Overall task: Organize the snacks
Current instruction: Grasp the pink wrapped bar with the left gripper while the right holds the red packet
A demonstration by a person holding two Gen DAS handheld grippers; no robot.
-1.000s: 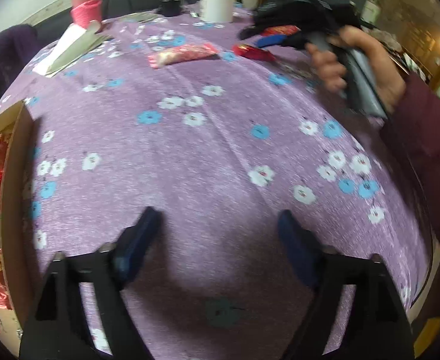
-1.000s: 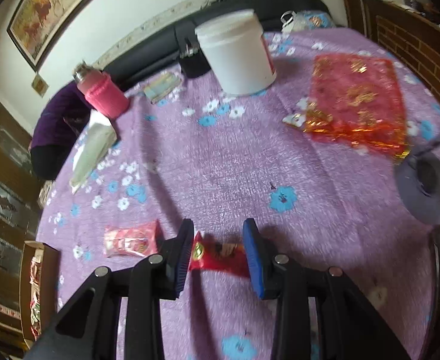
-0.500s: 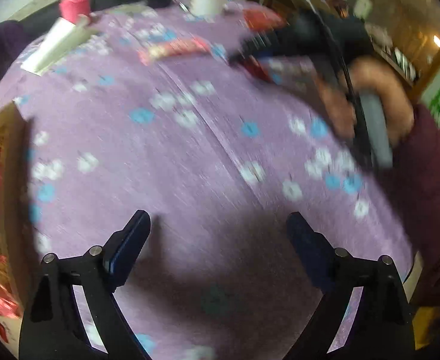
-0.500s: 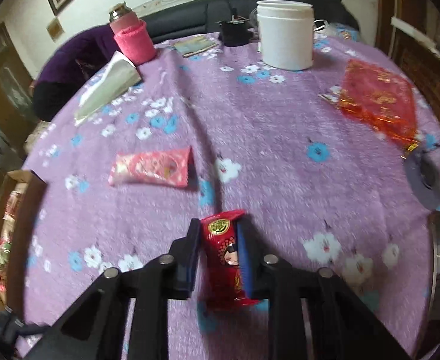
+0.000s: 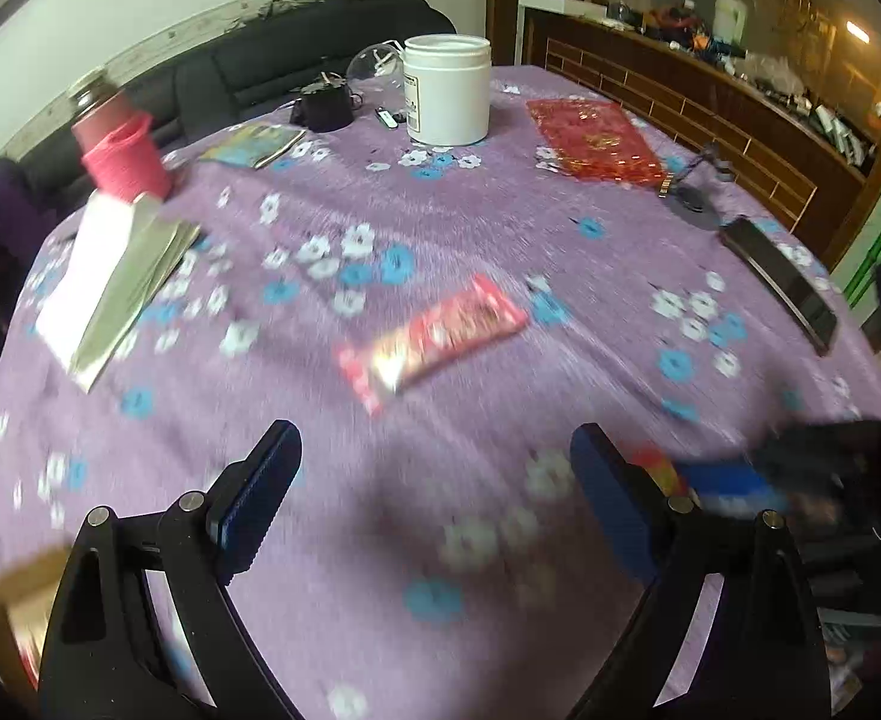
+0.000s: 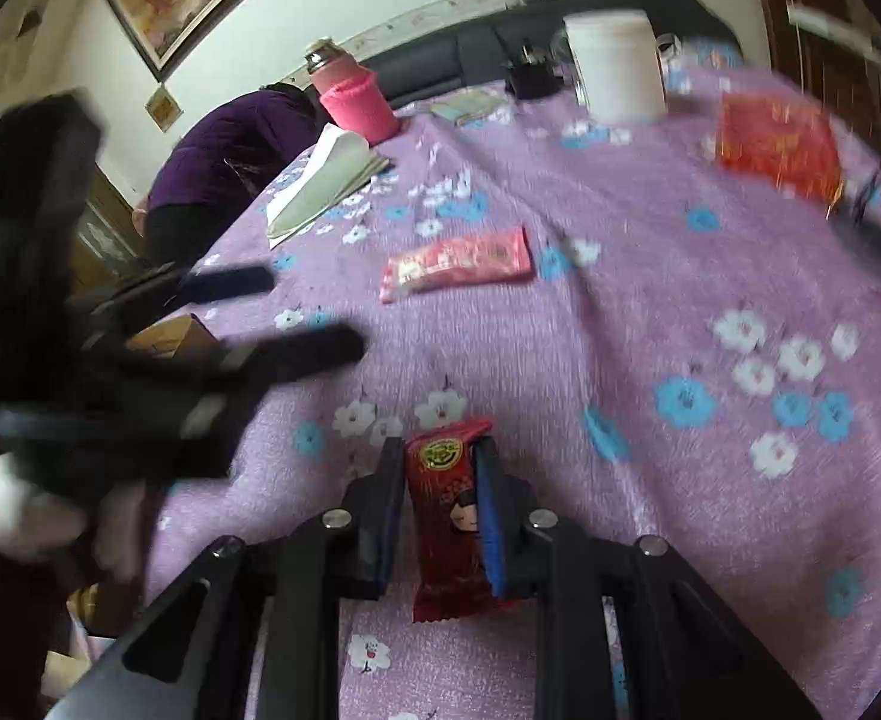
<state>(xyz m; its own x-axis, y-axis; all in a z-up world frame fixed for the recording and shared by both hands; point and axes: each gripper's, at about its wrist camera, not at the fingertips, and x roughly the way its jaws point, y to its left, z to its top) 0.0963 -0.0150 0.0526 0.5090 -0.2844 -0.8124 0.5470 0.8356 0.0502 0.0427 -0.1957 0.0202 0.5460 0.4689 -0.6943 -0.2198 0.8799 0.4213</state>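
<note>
So my right gripper (image 6: 438,501) now has the red snack packet (image 6: 449,516) clamped and lifted off the purple tablecloth (image 6: 650,312); a second ago it was still flat on the cloth. My left gripper (image 5: 434,504) hangs wide apart, holding nothing. Farther out, the pink snack bar (image 5: 434,339) still waits. The cardboard box (image 6: 167,339) looks like the next stop.

Dim indoor light; both fisheye views bend and darken at the rims. Motion blur smears the tablecloth (image 5: 500,228), worst toward its near edge.
</note>
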